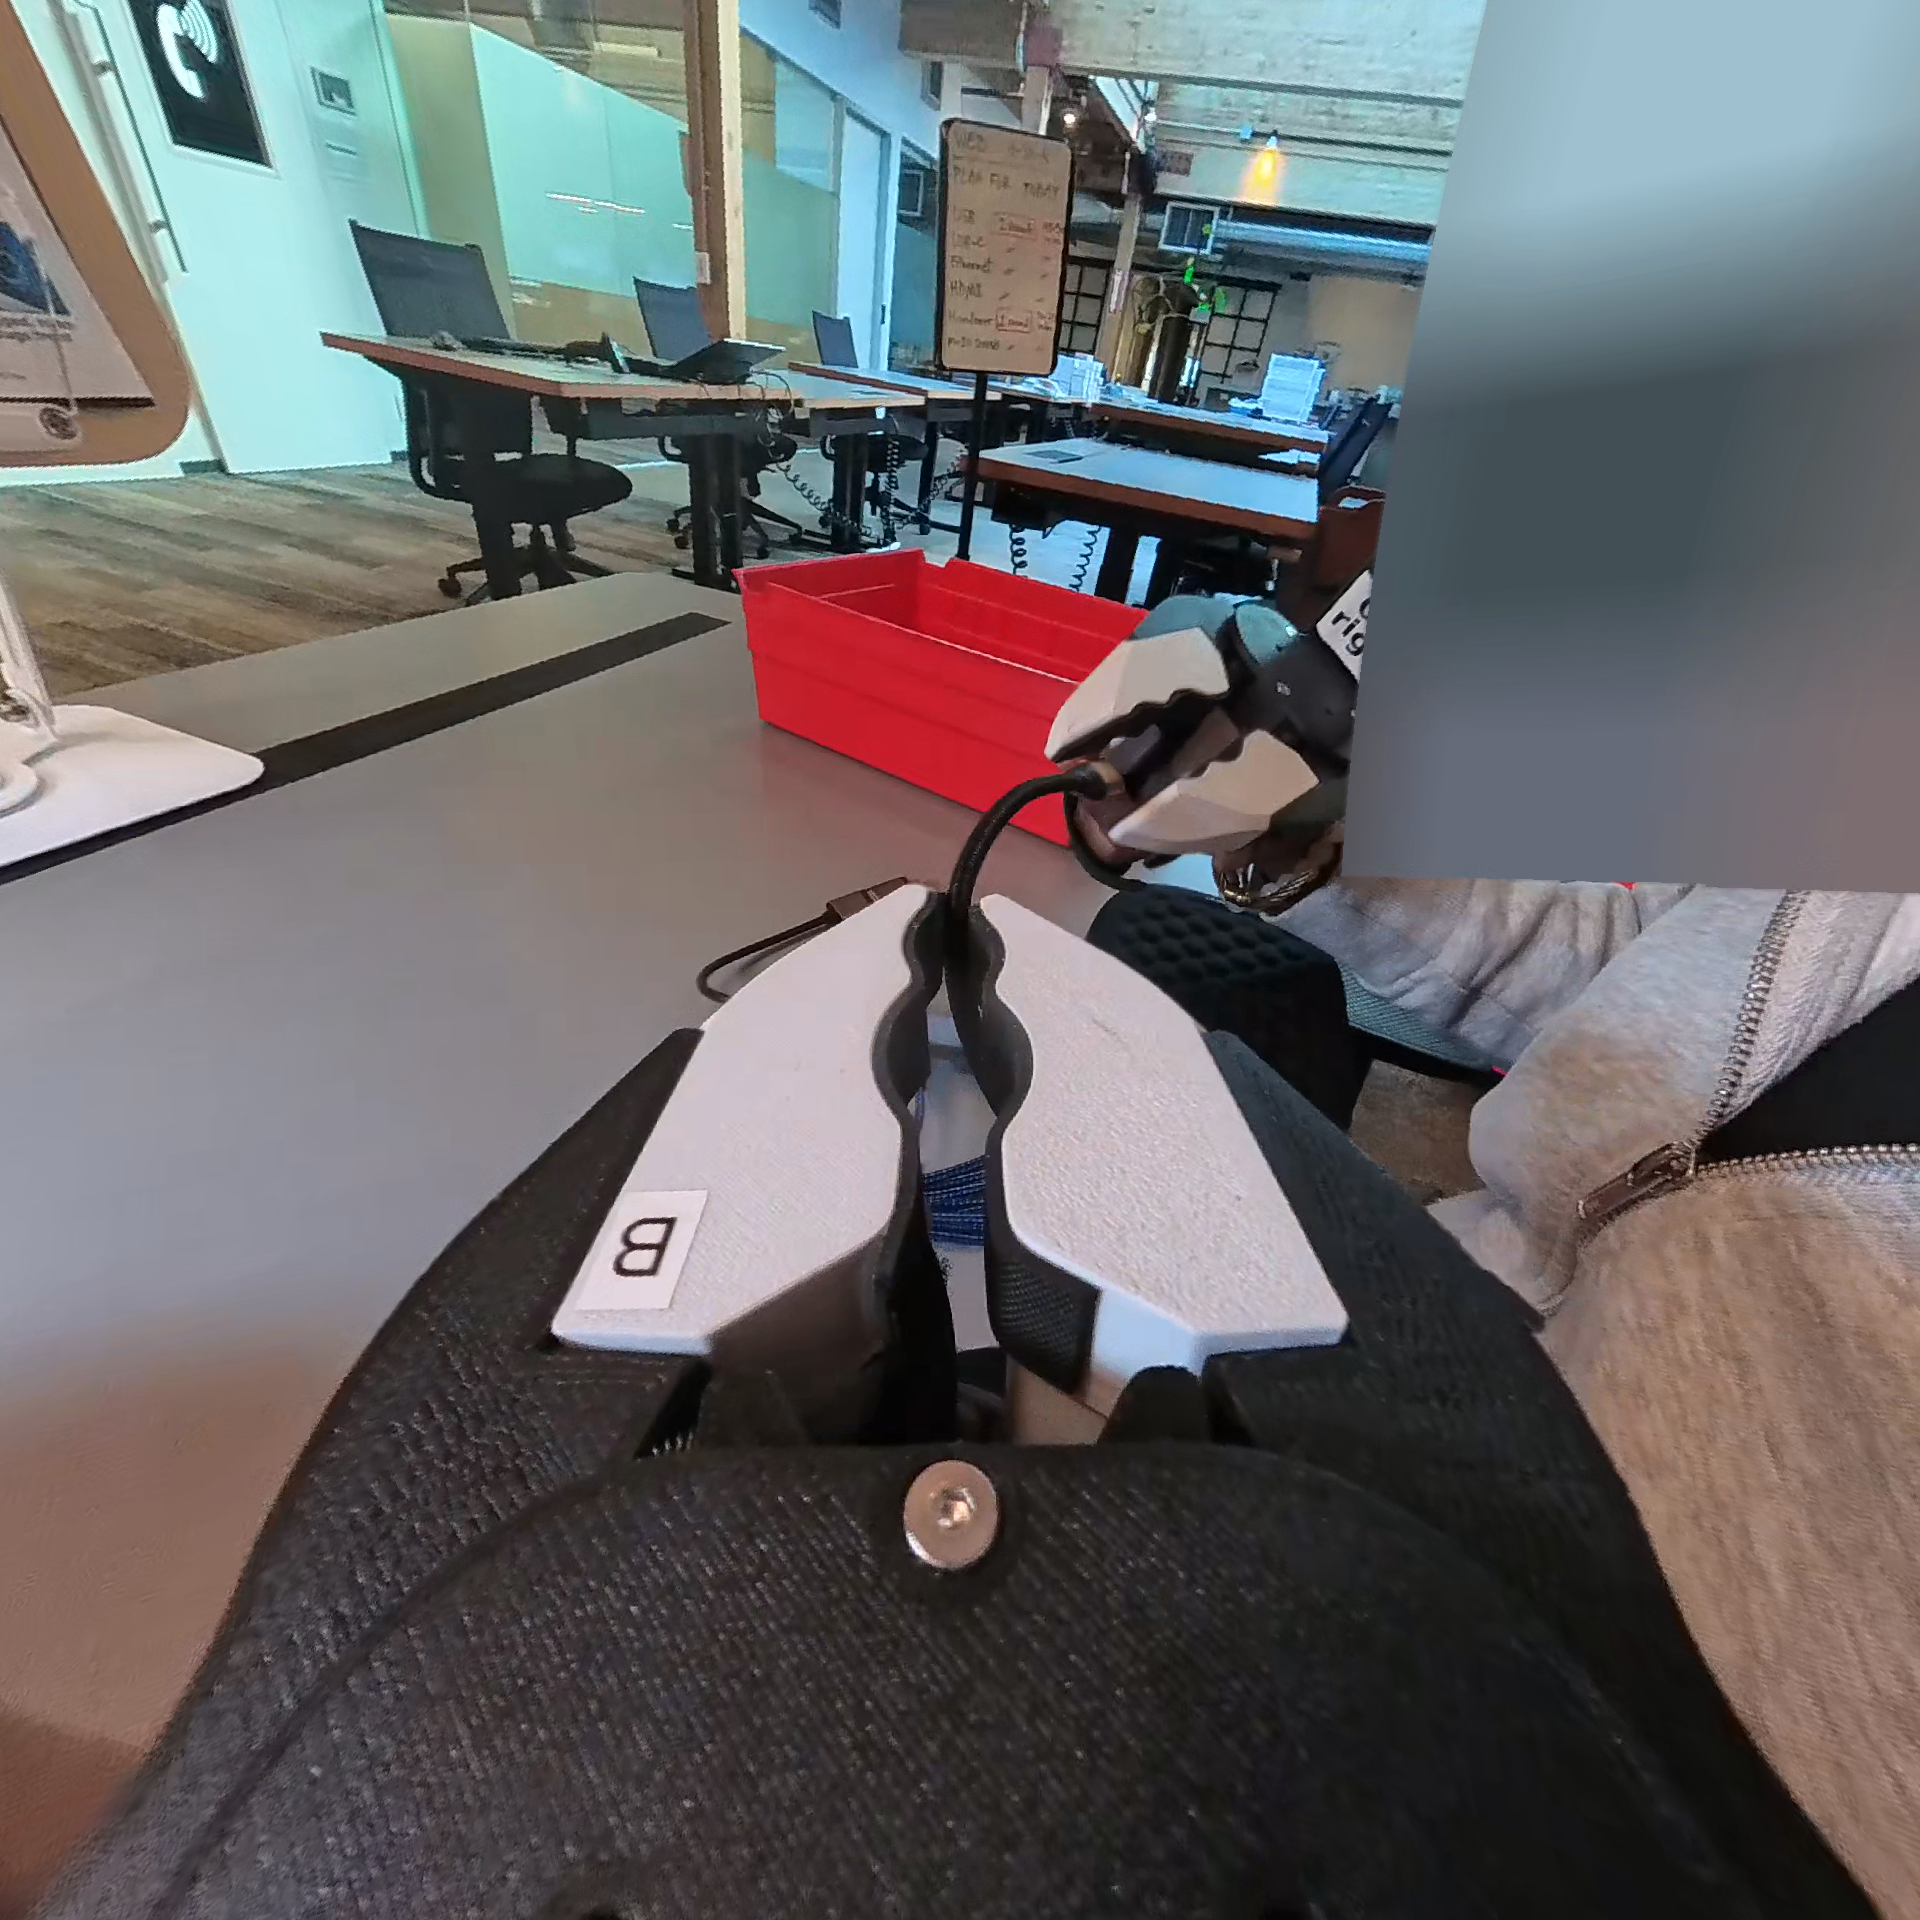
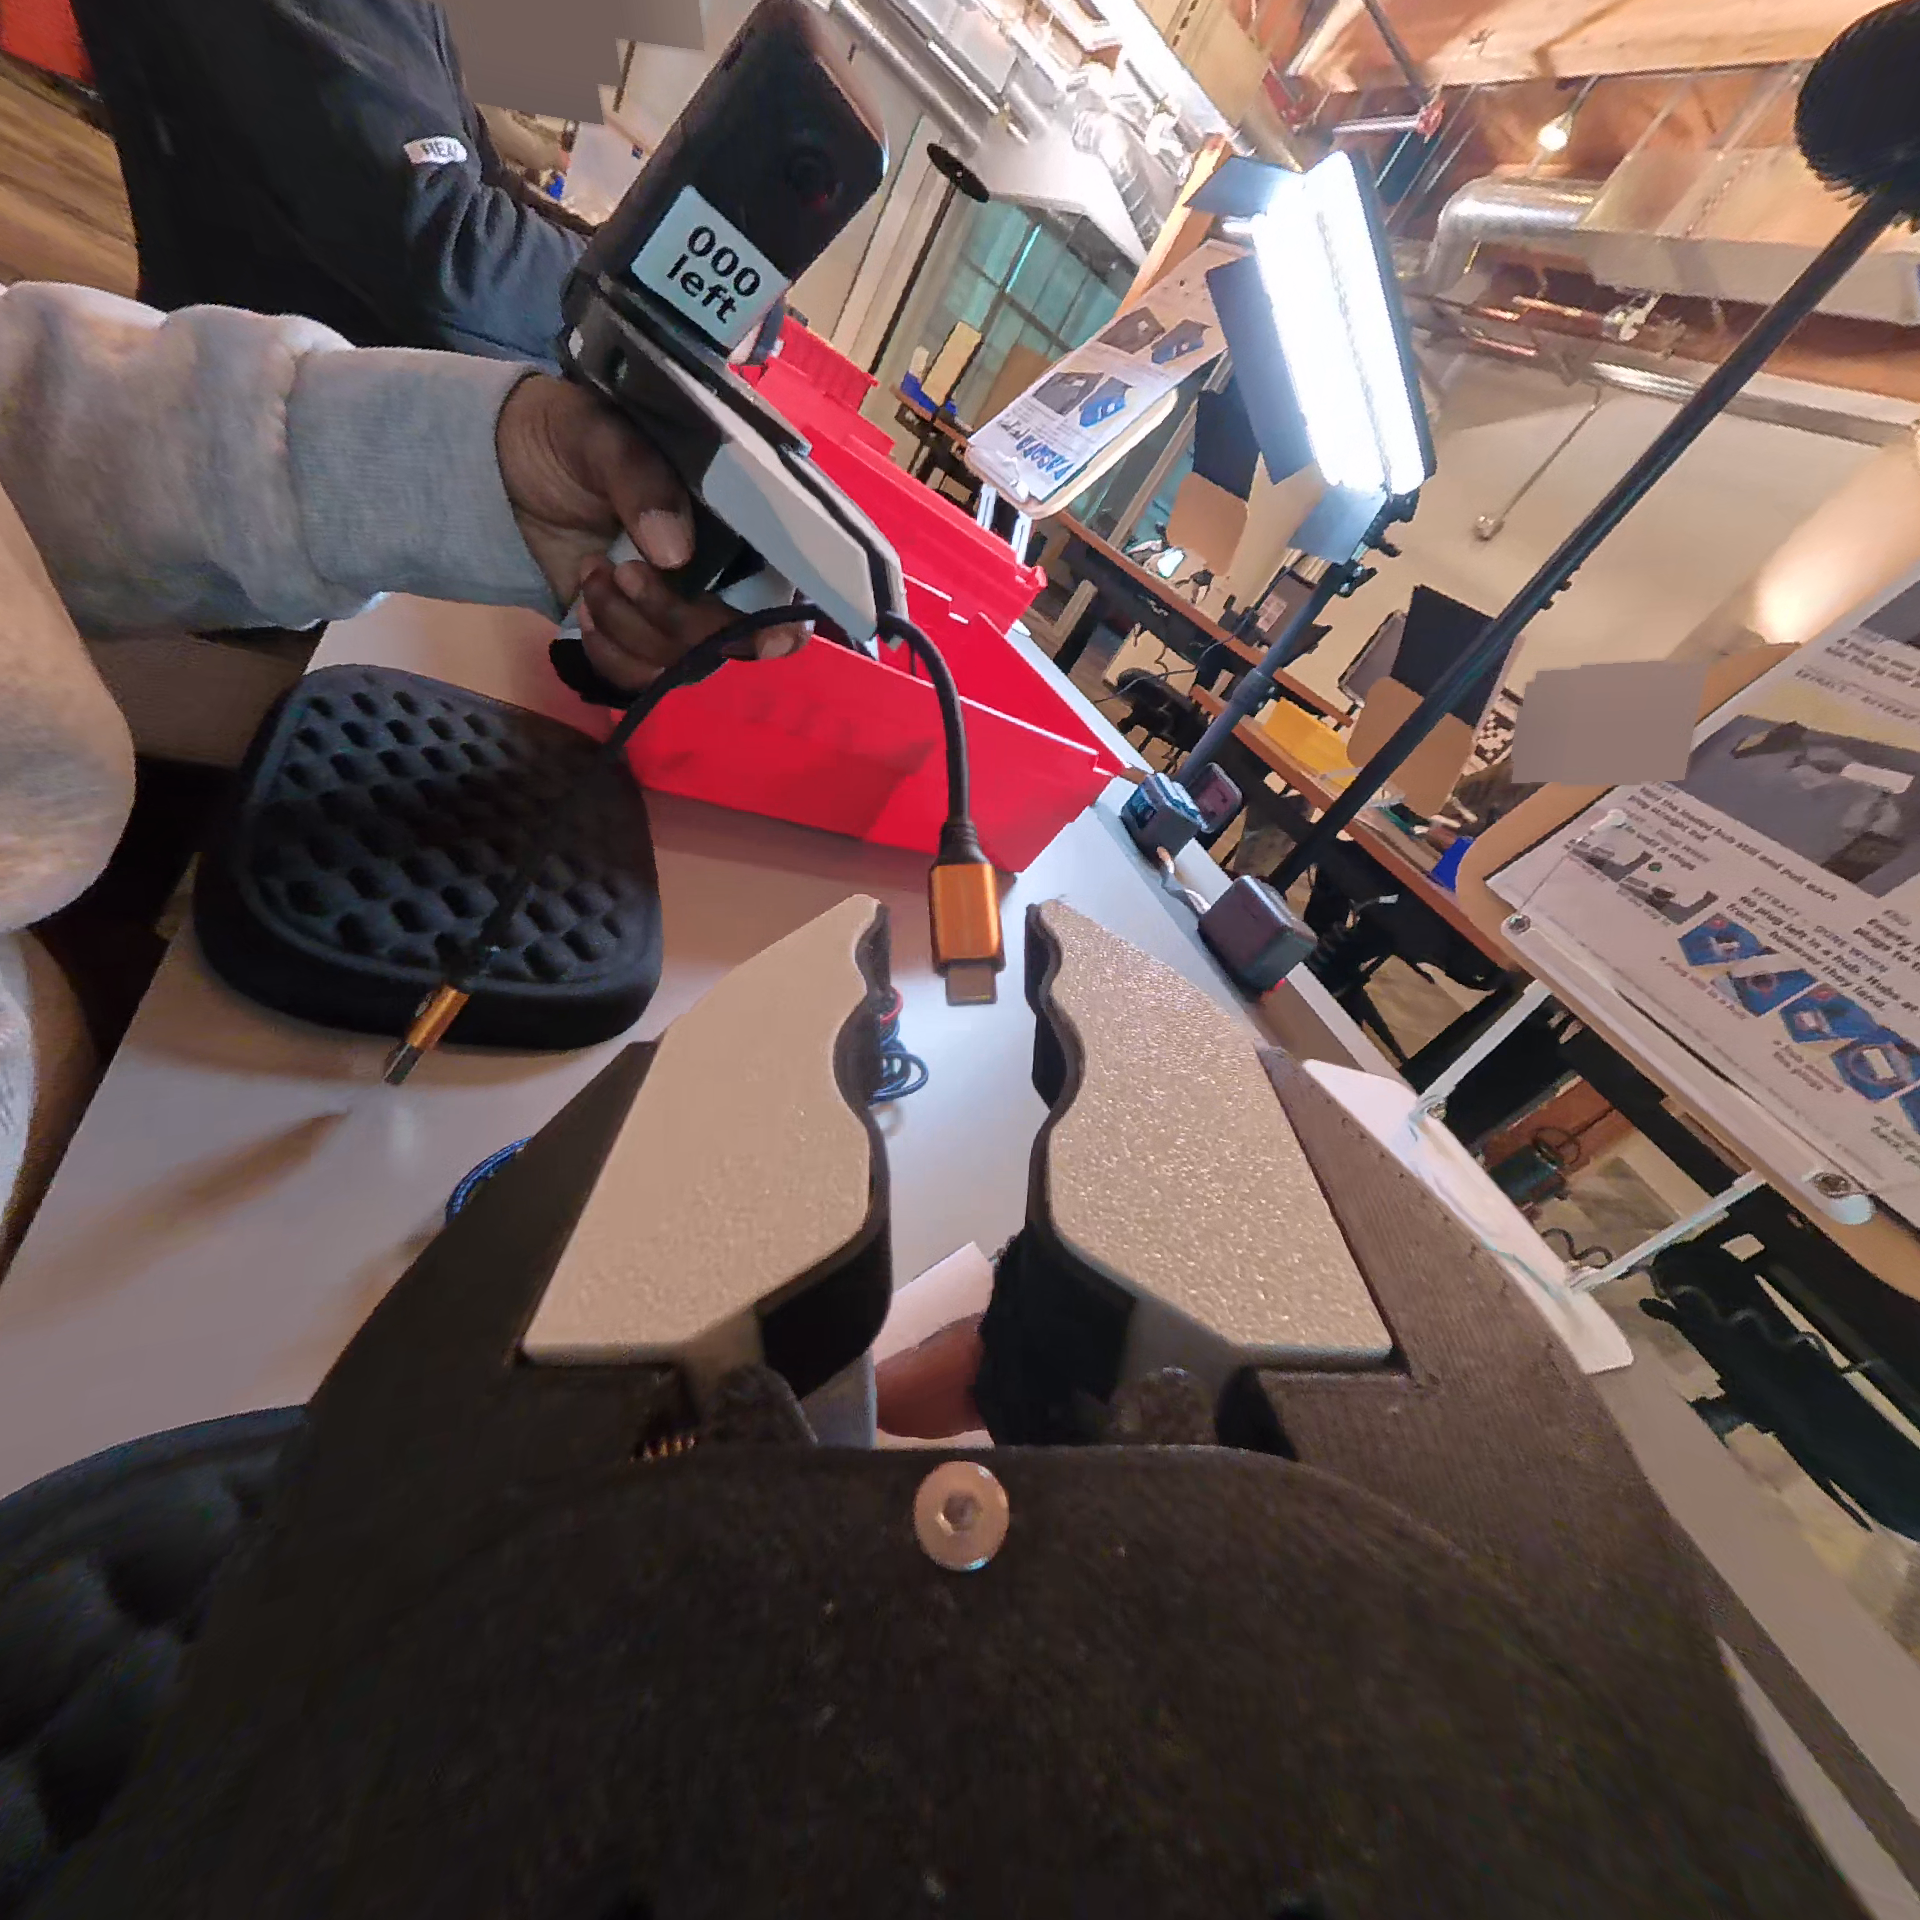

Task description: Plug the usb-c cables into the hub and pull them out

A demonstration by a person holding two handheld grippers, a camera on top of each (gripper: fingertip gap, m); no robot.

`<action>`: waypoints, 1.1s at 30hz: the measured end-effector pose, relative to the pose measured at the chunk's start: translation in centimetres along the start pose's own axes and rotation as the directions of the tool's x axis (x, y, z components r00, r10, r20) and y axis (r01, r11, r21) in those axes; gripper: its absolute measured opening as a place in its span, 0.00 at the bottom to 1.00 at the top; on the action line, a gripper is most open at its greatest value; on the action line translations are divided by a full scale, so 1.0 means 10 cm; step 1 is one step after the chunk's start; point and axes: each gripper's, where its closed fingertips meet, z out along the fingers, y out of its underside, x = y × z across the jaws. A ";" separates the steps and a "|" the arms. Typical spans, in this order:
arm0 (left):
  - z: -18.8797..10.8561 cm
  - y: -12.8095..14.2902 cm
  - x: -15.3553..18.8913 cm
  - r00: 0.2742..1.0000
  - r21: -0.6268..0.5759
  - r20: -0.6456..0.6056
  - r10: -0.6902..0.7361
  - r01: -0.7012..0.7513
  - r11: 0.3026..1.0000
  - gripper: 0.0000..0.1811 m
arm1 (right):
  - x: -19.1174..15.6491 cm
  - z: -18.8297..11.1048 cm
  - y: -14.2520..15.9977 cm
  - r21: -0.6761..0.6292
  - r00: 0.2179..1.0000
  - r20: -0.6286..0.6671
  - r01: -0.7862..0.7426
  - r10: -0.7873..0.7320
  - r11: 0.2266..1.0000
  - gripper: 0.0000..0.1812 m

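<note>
So the right tool (image 2: 956,935) sits with its fingers apart, nothing between them. Just past the tips an orange USB-C plug (image 2: 964,914) dangles off a black cable (image 2: 951,727) pinched in the left tool (image 2: 878,613). A second orange plug (image 2: 426,1023) lies by a black dimpled pad (image 2: 416,842) on the counter (image 2: 208,1226), red bins (image 2: 862,748) behind.

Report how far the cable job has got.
Done: nothing shows as plugged; no hub is visible in either view. In hand: the left gripper is shut on a black cable, whose orange plug hangs free in front of the open right gripper. Left: a second orange-tipped plug lies loose by the black pad, so plugging and pulling both appear to remain.
</note>
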 end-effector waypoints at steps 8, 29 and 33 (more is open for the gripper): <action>-0.01 0.10 -0.02 0.999 -0.051 -0.005 0.032 -0.032 0.998 0.03 | -0.08 0.01 0.04 -0.032 0.995 0.070 -0.065 0.067 0.997 0.07; 0.63 -0.05 0.43 0.724 -0.144 -0.158 0.671 -0.689 0.710 0.02 | -0.18 -0.03 -0.22 -0.116 0.939 0.315 -0.109 0.141 0.987 0.07; 0.63 0.04 0.47 0.786 -0.108 -0.206 0.583 -0.611 0.784 0.02 | -0.23 -0.04 -0.17 -0.133 0.930 0.335 -0.115 0.154 0.984 0.07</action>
